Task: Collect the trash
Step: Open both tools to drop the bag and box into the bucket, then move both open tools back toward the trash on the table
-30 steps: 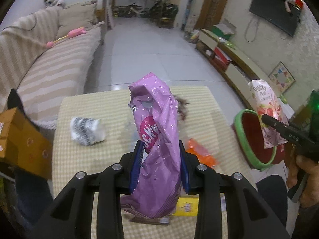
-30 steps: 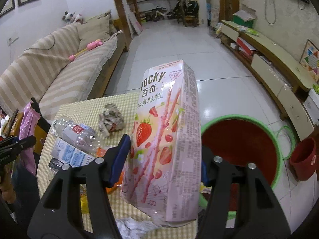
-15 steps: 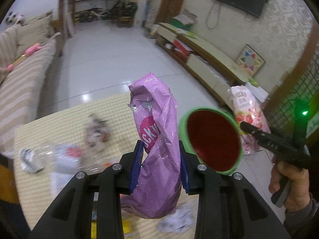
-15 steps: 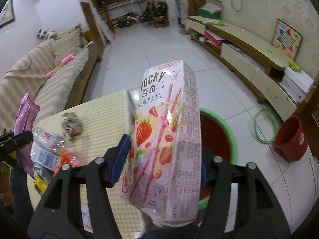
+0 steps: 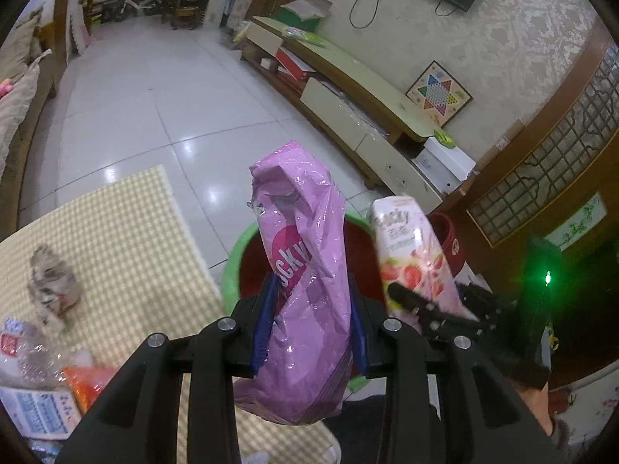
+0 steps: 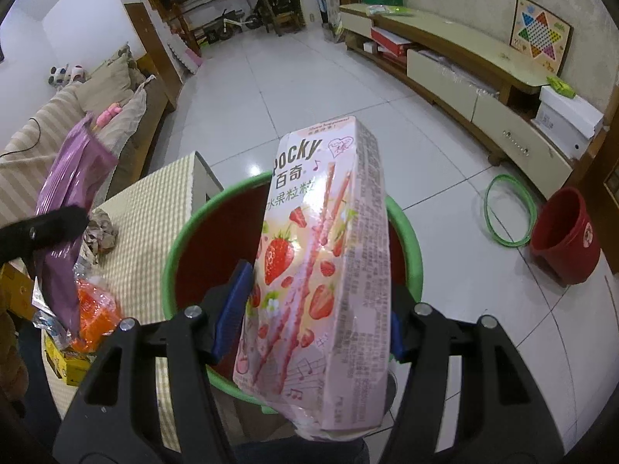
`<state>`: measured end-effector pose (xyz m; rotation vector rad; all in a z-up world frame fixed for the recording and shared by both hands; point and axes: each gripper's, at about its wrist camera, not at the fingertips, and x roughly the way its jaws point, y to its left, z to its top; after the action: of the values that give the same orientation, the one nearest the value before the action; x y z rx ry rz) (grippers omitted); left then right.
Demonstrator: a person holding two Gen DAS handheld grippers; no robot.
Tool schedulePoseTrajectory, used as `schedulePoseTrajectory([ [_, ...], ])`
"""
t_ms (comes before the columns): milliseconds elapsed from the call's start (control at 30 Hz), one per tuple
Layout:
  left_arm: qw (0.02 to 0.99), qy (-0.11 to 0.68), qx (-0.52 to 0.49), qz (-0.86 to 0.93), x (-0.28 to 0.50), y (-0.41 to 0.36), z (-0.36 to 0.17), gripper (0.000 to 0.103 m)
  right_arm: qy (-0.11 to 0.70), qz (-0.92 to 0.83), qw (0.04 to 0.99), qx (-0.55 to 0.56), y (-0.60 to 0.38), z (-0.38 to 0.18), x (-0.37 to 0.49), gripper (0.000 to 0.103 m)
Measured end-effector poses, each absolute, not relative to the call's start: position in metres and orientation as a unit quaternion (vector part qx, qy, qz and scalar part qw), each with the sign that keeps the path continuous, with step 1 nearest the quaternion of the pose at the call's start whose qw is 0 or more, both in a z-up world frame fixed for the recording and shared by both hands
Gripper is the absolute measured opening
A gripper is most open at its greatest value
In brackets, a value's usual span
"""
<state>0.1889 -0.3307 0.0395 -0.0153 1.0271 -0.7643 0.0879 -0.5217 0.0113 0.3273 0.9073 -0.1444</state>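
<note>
My left gripper [image 5: 309,321] is shut on a purple Pocky wrapper [image 5: 305,290] and holds it over the near rim of a green-rimmed red bin [image 5: 236,266] beside the table. My right gripper [image 6: 317,309] is shut on a pink strawberry Pocky box [image 6: 321,263] and holds it upright above the same bin [image 6: 185,239]. The box also shows in the left wrist view [image 5: 410,255], just right of the wrapper. The wrapper shows in the right wrist view [image 6: 65,216] at the left.
A table with a checked cloth [image 5: 123,239] holds a crumpled paper wad [image 5: 52,286], a plastic bottle [image 5: 23,359], an orange wrapper [image 6: 94,309] and a yellow box [image 6: 67,359]. A small red bucket [image 6: 566,236] and green hose [image 6: 510,208] lie on the tiled floor.
Both grippers have swung right from over the table to over the bin, each still holding its item. The right gripper's box now hangs above the bin's opening.
</note>
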Motion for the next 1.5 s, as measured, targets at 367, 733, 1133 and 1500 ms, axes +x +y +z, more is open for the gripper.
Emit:
schedulePoseTrajectory([
  [367, 0.795, 0.494, -0.003, -0.352, 0.204, -0.362, 0.016, 0.035, 0.446, -0.068, 0.883, 0.132, -0.516, -0.003, 0.095, 0.059],
  [733, 0.800, 0.489, -0.027, -0.346, 0.210, -0.349, 0.018, 0.089, 0.439, -0.089, 0.888, 0.104, -0.512, 0.004, 0.092, 0.086],
  [1133, 0.819, 0.473, -0.041, -0.321, 0.196, -0.290, 0.042, 0.095, 0.422, -0.086, 0.900, 0.063, -0.473, 0.037, 0.086, 0.095],
  [1500, 0.845, 0.455, -0.066, -0.273, 0.174, -0.185, 0.068, 0.095, 0.412, -0.040, 0.910, 0.036, -0.395, 0.065, 0.081, 0.096],
])
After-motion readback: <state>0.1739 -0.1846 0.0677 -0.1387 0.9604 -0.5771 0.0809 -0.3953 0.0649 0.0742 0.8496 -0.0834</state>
